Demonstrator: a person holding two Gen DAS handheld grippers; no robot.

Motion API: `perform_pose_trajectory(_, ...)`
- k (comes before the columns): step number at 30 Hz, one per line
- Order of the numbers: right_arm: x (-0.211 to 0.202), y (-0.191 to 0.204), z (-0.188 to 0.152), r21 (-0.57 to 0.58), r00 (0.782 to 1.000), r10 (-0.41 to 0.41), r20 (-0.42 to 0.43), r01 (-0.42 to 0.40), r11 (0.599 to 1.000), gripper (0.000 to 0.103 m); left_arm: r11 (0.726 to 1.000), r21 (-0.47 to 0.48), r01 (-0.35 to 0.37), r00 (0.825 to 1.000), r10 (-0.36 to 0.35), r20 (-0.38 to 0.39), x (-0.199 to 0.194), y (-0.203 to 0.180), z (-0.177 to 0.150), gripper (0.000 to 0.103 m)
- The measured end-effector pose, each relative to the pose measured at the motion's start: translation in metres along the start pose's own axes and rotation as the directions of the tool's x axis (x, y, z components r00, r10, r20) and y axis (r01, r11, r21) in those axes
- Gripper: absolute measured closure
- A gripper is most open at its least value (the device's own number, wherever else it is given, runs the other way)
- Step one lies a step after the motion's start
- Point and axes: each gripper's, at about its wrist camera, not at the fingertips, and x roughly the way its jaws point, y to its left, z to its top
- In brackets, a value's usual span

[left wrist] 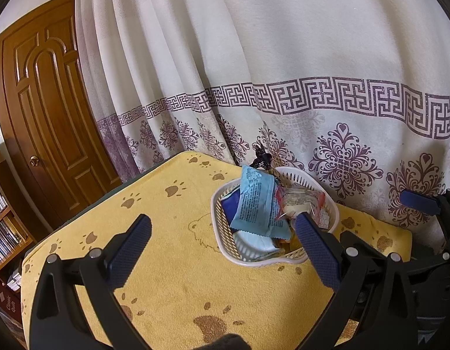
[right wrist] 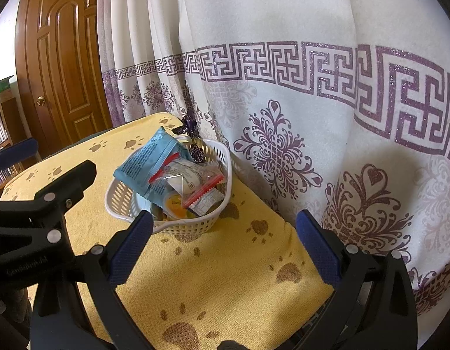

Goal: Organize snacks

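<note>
At the far left stands a panelled wooden door point(left wrist: 47, 110) with a brass knob, and below it the edge of a bookshelf point(left wrist: 3, 233) packed with spines. Right of the door hangs a cream curtain point(left wrist: 254, 58), soft and matte, folded in long pleats, with a glittery purple key-pattern band and purple floral medallions beneath.

In front of the curtain a table is covered by a yellow terry towel point(left wrist: 172, 277) printed with brown paw marks and a faint bear outline. The left gripper point(left wrist: 222, 248) hovers over the towel's near part with its jaws spread wide and nothing between them; its fingers point(left wrist: 128, 250) are black arms faced with blue knurled pads.

At the towel's far right, close against the curtain, sits a white plastic basket point(left wrist: 222, 233), round-cornered with slotted walls. It is heaped with snacks: a light blue crinkled foil packet point(left wrist: 257, 204) with printed text stands tilted on top, a clear wrapper with red serrated ends point(right wrist: 190, 178) lies across it, an orange jelly cup point(right wrist: 175, 204) rests lower down, and a dark purple twist-wrapped sweet point(right wrist: 195, 148) pokes up at the far rim.

The right gripper point(right wrist: 225, 242) hangs just near the basket, jaws likewise wide and empty, its left pad overlapping the basket's near rim in view.
</note>
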Motion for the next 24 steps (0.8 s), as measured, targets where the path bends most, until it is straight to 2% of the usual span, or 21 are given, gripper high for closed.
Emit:
perform_pose_trajectory(13,-0.0008,0.0010,-0.0012,-0.001,1.000,0.000,-0.002,0.000,1.000,0.003,1.000,0.027,-0.016,0.999,0.015,0.034,-0.0044,-0.0050,0.0003,0.005)
perform_pose_trajectory(24,-0.0014,0.0025,-0.0020,0.000,1.000,0.003,-0.002,-0.003,1.000,0.003,1.000,0.009,-0.013,1.000,0.013,0.018,-0.0044,-0.0026,0.0005,0.005)
